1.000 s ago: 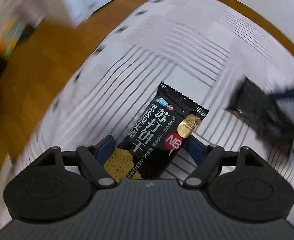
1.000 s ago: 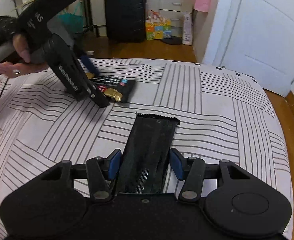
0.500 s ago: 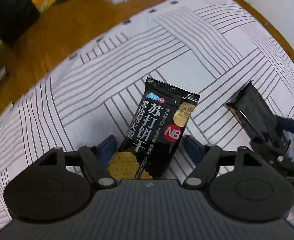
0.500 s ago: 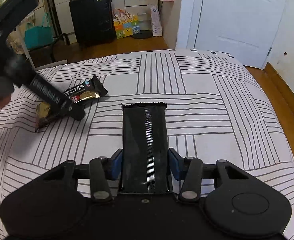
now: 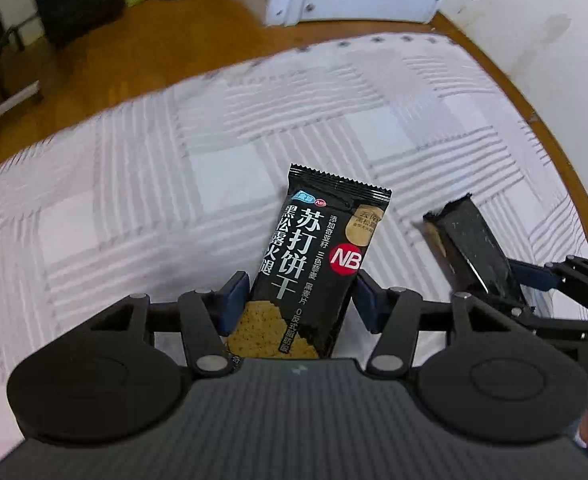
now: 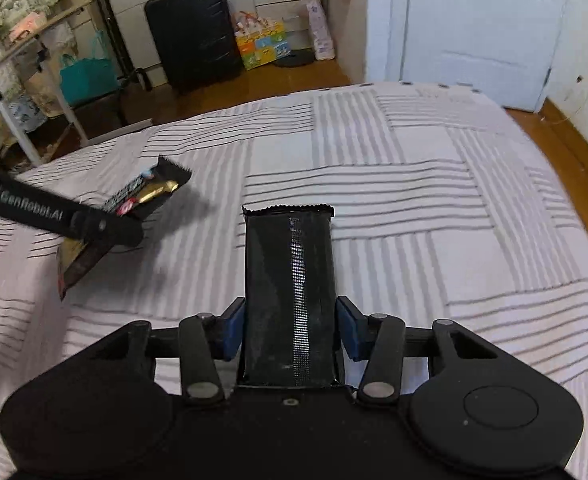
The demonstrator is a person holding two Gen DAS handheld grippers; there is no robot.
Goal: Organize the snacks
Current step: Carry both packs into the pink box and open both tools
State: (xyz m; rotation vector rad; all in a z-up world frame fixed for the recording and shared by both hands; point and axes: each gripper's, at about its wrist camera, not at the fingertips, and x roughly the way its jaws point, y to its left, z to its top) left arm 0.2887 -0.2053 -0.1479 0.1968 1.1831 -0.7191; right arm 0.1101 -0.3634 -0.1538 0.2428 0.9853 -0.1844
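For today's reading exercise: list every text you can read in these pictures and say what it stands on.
"苏打饼干": cracker packet in left gripper.
"NB": red circle, same packet.
"GenRobot.AI": left gripper's side, right view.
Packet's smaller print: not surely readable.
Plain packet in right gripper: no text showing.

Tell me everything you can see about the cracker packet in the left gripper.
The cracker packet is a glossy black foil wrapper with white Chinese lettering, a red round NB badge, a gold seal and pictured golden crackers at its near end. Its far end has a zigzag crimped edge. It looks sealed and full. The left gripper holds it by its sides between blue pads, printed face up, pointing away from the camera above the striped bedspread.
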